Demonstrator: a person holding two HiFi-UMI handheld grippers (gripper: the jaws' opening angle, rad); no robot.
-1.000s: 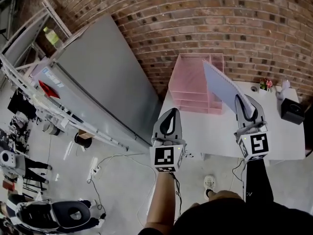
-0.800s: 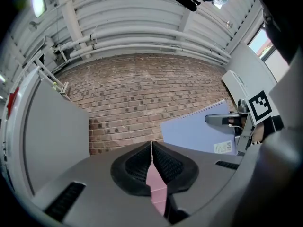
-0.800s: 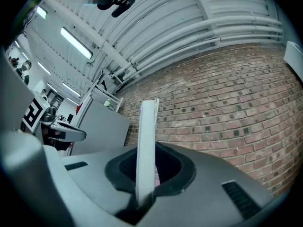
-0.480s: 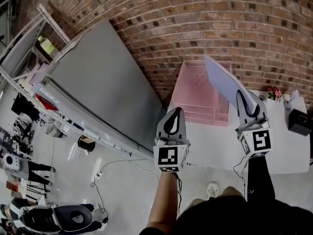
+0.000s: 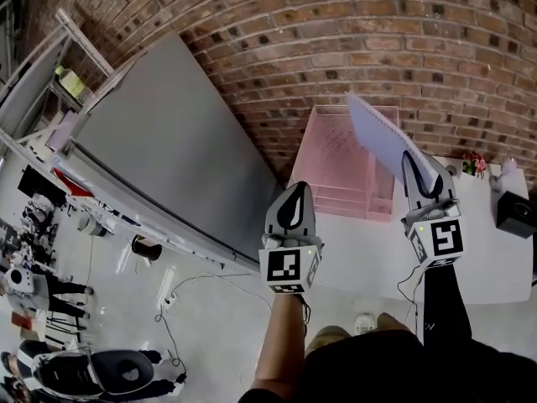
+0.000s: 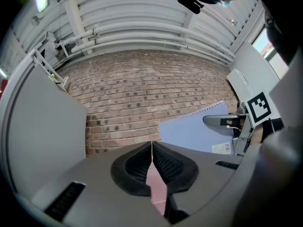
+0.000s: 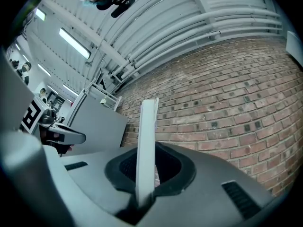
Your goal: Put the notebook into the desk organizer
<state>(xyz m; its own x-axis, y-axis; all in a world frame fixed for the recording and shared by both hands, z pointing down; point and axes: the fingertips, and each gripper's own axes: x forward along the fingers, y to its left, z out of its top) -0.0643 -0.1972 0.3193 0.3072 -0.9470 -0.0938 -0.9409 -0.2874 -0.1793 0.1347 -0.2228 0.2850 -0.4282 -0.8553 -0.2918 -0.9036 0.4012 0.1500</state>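
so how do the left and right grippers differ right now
The left gripper is shut on nothing; the right gripper is shut on the notebook. In the head view the right gripper's notebook overlaps the desk organizer; the left gripper lies short of it. Both face the brick wall.

You have no words or numbers to read here. Your notebook carries a small white sticker at its lower corner, with print too small to make out. The left marker and right marker show only black-and-white square patterns.
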